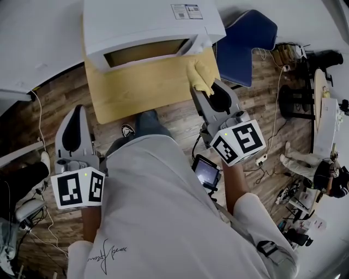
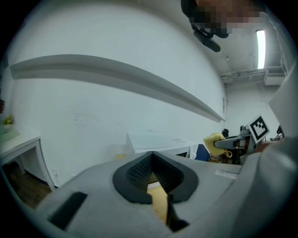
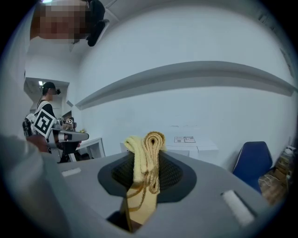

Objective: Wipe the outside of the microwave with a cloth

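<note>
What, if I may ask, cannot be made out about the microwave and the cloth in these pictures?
- Print on the label of the microwave: too small in every view.
- Microwave's back: cut off by the head view's top edge.
- Microwave's front, right gripper view: hidden behind the cloth clamped in the right hand-held gripper.
- Whether cloth touches microwave: unclear, head view too steep.

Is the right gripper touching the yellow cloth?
Touching: the right gripper view shows the right gripper with its jaws shut on the folded yellow cloth.
</note>
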Action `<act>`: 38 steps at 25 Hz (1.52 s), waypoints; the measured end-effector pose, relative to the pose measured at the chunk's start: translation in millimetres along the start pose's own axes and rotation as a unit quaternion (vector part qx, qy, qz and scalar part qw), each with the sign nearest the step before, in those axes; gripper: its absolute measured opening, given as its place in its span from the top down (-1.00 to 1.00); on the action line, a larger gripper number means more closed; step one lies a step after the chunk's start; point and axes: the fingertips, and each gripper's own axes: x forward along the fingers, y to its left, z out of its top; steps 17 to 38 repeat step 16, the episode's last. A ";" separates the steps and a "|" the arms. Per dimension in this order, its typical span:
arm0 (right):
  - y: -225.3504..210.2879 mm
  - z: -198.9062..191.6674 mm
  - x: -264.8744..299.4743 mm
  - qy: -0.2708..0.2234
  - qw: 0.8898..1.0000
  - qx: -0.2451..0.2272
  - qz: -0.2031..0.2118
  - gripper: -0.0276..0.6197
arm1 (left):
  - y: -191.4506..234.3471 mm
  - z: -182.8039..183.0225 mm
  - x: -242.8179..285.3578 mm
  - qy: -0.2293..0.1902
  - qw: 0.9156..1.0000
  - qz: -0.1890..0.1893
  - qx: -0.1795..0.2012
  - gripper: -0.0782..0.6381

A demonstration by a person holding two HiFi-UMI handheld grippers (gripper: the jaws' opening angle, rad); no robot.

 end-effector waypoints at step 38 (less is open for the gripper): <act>14.0 -4.6 10.8 0.018 1.000 0.004 0.020 0.57 | 7.0 -10.6 -4.5 0.015 1.000 0.004 -0.001 0.80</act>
